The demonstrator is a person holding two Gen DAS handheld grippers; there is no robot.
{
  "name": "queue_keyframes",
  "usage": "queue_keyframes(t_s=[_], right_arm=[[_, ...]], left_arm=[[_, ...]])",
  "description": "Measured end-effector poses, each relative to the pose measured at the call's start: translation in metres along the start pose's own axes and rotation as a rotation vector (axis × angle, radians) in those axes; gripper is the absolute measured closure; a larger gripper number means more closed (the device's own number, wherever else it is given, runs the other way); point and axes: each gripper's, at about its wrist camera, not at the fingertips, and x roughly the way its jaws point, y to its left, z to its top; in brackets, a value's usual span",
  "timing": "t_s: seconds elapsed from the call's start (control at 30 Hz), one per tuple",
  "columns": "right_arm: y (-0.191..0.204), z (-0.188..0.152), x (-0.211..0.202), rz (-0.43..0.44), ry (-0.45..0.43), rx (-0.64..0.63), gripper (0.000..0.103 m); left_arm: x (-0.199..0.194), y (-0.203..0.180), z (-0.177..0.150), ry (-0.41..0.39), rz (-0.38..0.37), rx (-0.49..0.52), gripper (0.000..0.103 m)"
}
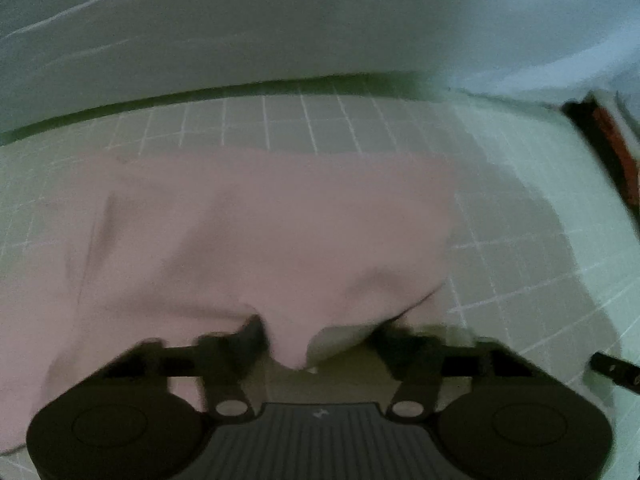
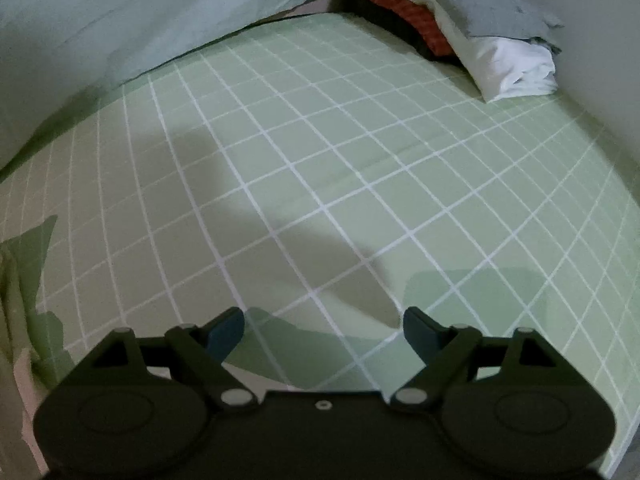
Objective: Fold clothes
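**A:** Where do we find the garment in the left wrist view?

**B:** The pink garment (image 1: 248, 232) lies rumpled on the green gridded bench (image 1: 500, 240), from the middle across to the left edge. One loose corner hangs toward the near edge, into the left gripper (image 1: 322, 332).

**A:** Do we count that corner as gripped?

**B:** Not on this evidence. The left fingers (image 1: 252, 332) stand apart. The corner sits between them, against one finger, with bare bench showing before the other. The view is blurred, so we judge cautiously: nothing is pinched yet.

**A:** And the right gripper (image 2: 324, 328)?

**B:** Its fingers are spread wide and hold nothing. Beneath them is only bare bench (image 2: 320, 140). A pile of other clothes (image 2: 516, 68) rests at the far right corner, well apart.

**A:** How do we expect the cloth to handle?

**B:** It should be light, limp and soft. It will sag from any single hold, drape rather than keep a line, and drag a little on the bench. Breakage is no concern, but a thin single layer may slip from a shallow pinch.

**A:** Where, then, do we take hold?

**B:** At a corner or hem, deep enough to trap the fabric. The second gripper should take a matching corner along the same edge, so that the edge lifts straight for the fold.
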Motion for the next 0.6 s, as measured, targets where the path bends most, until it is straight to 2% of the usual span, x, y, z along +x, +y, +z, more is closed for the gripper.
queue_keyframes(t_s=[0.07,0.17,0.27,0.4,0.5,0.6], right_arm=[[0.002,-0.001,-0.003,0.005,-0.009,-0.009,0.016],[0.002,-0.002,-0.009,0.010,-0.028,-0.027,0.016],[0.005,-0.004,-0.013,0.024,-0.042,-0.042,0.016],[0.016,-0.006,-0.018,0.057,-0.060,-0.086,0.016],[0.032,-0.006,-0.017,0.114,-0.059,-0.124,0.016],[0.057,-0.003,-0.018,0.202,-0.072,-0.176,0.016]], left_arm=[[-0.013,0.009,-0.003,-0.027,-0.001,-0.045,0.095],[-0.034,0.035,-0.008,-0.076,-0.035,-0.175,0.095],[-0.057,0.063,-0.028,-0.123,-0.005,-0.305,0.095],[-0.054,0.103,-0.063,-0.065,0.071,-0.471,0.095],[-0.052,0.119,-0.081,-0.060,0.046,-0.540,0.092],[-0.050,0.117,-0.080,-0.057,0.051,-0.547,0.090]])
